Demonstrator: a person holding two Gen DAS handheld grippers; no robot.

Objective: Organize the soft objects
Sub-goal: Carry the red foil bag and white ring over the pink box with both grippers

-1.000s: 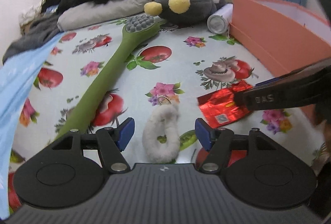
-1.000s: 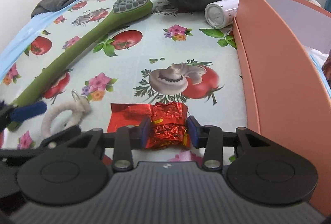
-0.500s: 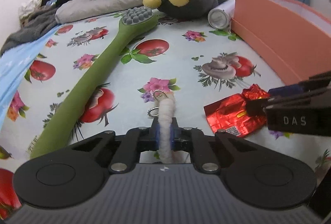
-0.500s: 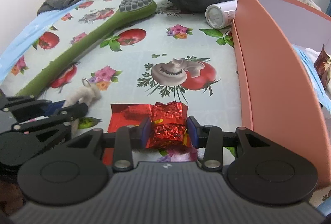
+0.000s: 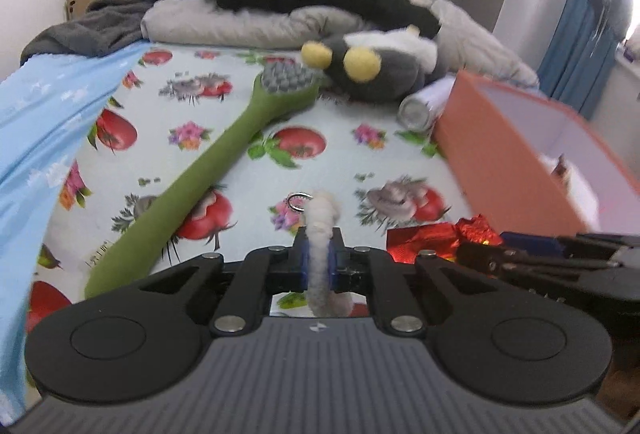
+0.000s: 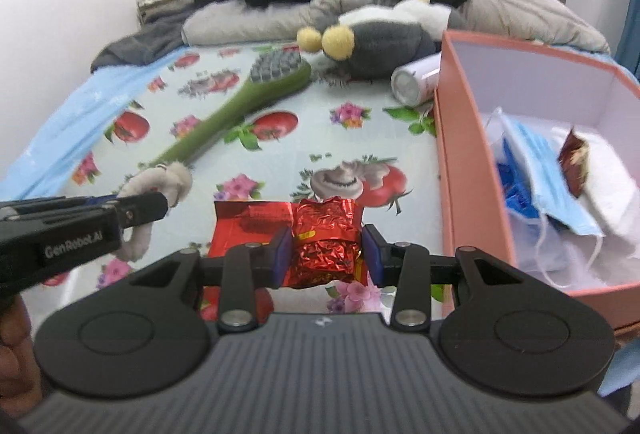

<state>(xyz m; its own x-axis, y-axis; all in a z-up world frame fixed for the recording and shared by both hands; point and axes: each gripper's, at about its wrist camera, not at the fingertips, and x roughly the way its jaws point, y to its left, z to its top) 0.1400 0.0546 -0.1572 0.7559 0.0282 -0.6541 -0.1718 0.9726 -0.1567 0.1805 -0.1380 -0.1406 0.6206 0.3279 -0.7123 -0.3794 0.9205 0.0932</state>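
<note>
The white fluffy ring point(image 5: 320, 254) sits pinched in the left gripper point(image 5: 319, 266), the red foil wrapper point(image 6: 326, 242) clamped in the right gripper point(image 6: 326, 254) — both above the bedsheet point(image 6: 280, 137). Best carry them toward the orange box point(image 6: 460, 161) at three o'clock, releasing only once inside its walls.

The red wrapper point(image 6: 325, 238) is shiny, crinkly foil. The white loop point(image 5: 320, 254) is fluffy with a metal ring. The green brush point(image 5: 208, 177) looks soft and matt.
</note>
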